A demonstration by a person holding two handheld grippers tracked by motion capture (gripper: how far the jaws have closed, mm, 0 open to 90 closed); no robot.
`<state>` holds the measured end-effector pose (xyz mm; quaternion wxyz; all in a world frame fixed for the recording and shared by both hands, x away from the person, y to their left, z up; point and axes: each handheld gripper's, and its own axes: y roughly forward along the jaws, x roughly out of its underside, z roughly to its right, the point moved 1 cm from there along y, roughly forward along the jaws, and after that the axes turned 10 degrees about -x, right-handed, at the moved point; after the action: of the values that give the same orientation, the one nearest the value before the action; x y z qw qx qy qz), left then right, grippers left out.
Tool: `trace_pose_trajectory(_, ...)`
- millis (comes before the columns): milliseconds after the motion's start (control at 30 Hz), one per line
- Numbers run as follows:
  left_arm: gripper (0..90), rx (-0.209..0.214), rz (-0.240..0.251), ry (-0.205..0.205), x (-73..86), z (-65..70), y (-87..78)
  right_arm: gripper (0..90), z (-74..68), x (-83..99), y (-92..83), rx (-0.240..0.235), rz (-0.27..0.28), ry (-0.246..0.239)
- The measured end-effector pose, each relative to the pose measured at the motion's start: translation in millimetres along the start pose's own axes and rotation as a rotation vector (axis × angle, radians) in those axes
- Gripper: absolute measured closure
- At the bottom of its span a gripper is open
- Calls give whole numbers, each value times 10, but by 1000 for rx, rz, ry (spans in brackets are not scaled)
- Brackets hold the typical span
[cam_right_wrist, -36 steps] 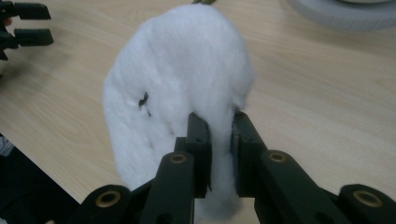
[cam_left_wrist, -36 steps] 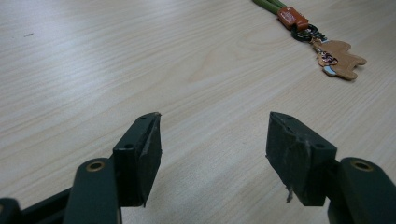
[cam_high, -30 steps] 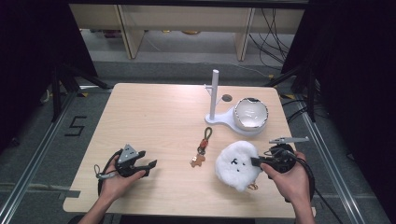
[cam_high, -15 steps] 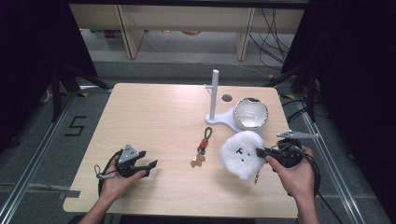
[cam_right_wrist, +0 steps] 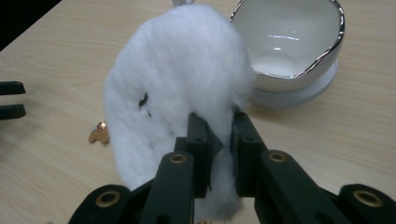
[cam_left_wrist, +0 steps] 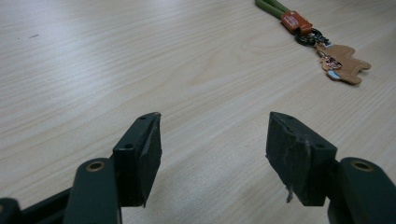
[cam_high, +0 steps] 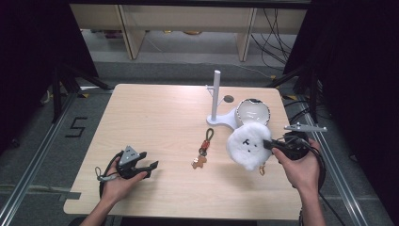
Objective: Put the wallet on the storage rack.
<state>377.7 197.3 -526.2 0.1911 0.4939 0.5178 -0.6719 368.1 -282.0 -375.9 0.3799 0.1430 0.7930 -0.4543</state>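
On a pale wood table [cam_high: 155,117] in a dark room, the left claw [cam_high: 149,168] gapes; the right claw [cam_high: 267,144] pinches a white plush [cam_high: 247,145].

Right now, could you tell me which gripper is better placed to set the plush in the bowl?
Right. The right gripper is shut on the plush beside the bowl; the left gripper is open, far off.
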Motion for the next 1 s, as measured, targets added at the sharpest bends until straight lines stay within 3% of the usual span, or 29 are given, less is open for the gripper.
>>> trace_pose_trajectory(167,352,4,3,-4,9,-5,5,808,44,-52,-7,15,13,11)
trace_pose_trajectory(200,352,4,3,-6,12,-6,6,808,81,-66,-9,9,22,-19)
trace_pose_trajectory(233,352,3,3,-6,14,-7,7,808,66,-74,-6,20,23,6)
trace_pose_trajectory(300,352,3,7,-10,17,-5,11,808,118,-106,-4,20,26,-29)
trace_pose_trajectory(467,352,2,7,-6,14,-7,8,808,144,-164,1,33,37,-38)
trace_pose_trajectory(567,352,1,8,-7,16,-5,9,808,136,-218,6,52,45,-10)
trace_pose_trajectory(600,352,2,11,-12,18,0,12,808,173,-261,11,52,48,-40)
trace_pose_trajectory(667,352,1,8,-7,17,-5,9,807,163,-270,17,67,49,-26)
trace_pose_trajectory(733,352,-4,8,-6,16,-6,5,808,213,-334,39,58,55,-56)
trace_pose_trajectory(833,352,0,12,-8,15,-9,5,808,222,-367,54,64,57,-58)
trace_pose_trajectory(867,352,-1,14,-9,15,-10,5,808,204,-388,62,74,52,-32)
trace_pose_trajectory(900,352,-1,13,-9,16,-10,5,808,236,-413,73,70,62,-65)
trace_pose_trajectory(1000,352,-1,12,-7,17,-9,5,808,262,-475,81,80,58,-77)
